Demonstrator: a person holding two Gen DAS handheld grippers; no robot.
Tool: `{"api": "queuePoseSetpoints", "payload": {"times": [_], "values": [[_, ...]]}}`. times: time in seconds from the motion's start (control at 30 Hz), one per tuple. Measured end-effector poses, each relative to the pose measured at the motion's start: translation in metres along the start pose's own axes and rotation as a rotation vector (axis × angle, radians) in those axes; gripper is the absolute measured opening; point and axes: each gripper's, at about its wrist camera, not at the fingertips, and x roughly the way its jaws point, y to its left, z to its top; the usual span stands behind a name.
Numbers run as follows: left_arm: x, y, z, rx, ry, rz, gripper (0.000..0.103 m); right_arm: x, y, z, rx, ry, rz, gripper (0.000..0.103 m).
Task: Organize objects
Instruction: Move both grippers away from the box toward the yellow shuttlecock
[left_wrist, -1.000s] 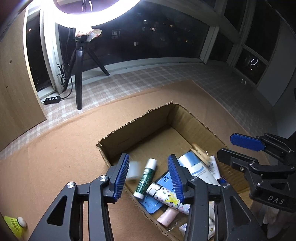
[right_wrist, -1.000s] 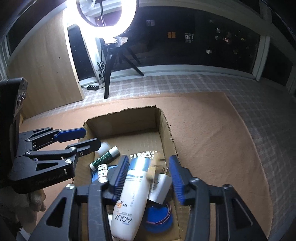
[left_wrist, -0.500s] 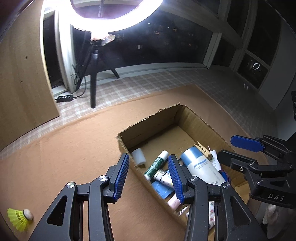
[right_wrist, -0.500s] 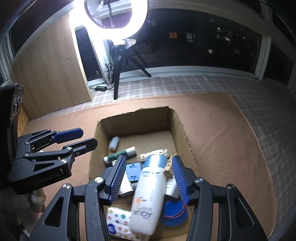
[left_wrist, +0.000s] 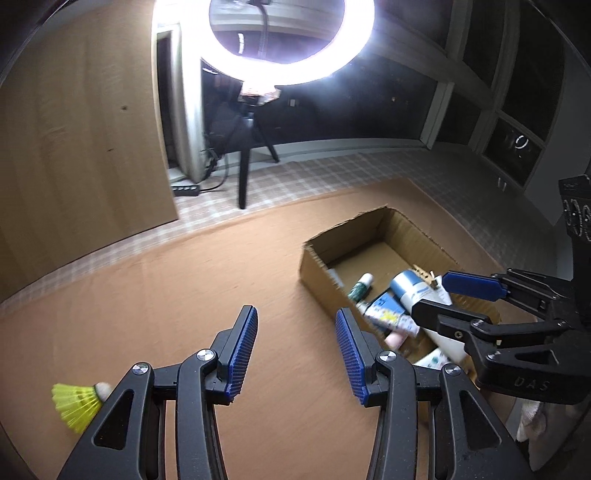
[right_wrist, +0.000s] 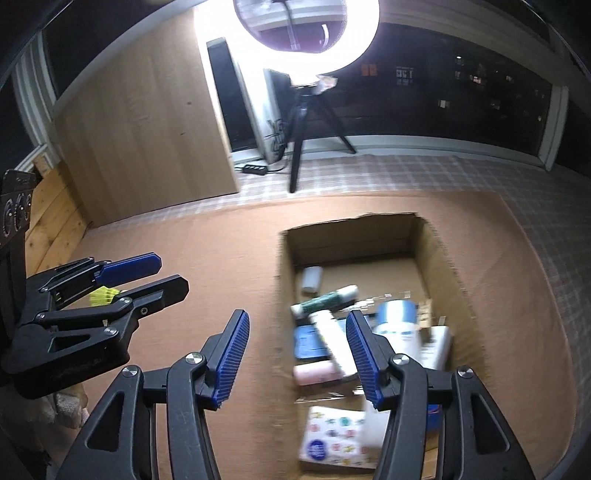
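Both grippers are hanging part-open and empty; the right gripper (right_wrist: 295, 358), its jaws just widening, should clear the brown cardboard box (right_wrist: 436, 258) while the left gripper (left_wrist: 295, 354) is lining up on the yellow feathered shuttlecock (left_wrist: 75, 406) at its lower left.

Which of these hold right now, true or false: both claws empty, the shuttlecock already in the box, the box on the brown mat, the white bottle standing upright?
1. Both claws are empty. True: the left claw and the right claw stand open with nothing between the pads.
2. The yellow shuttlecock is in the cardboard box. False: it lies on the brown mat, left of the left claw.
3. The box sits on the brown mat. True.
4. The white bottle with the blue cap stands upright. False: it lies among the other items in the box.
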Motion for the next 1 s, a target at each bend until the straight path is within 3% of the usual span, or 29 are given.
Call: {"api": "queuePoseSetpoints", "payload": {"times": [0.77, 1.0], "values": [[-0.066, 0.163, -0.081, -0.207, 0.015, 0.140, 0.048, 0.063, 0.145, 0.003, -0.129, 0.088, 0.166, 0.053], [-0.073, 0.213, -0.122, -0.285, 0.069, 0.184, 0.048, 0.090, 0.181, 0.005, -0.191, 0.133, 0.211, 0.053]]}}
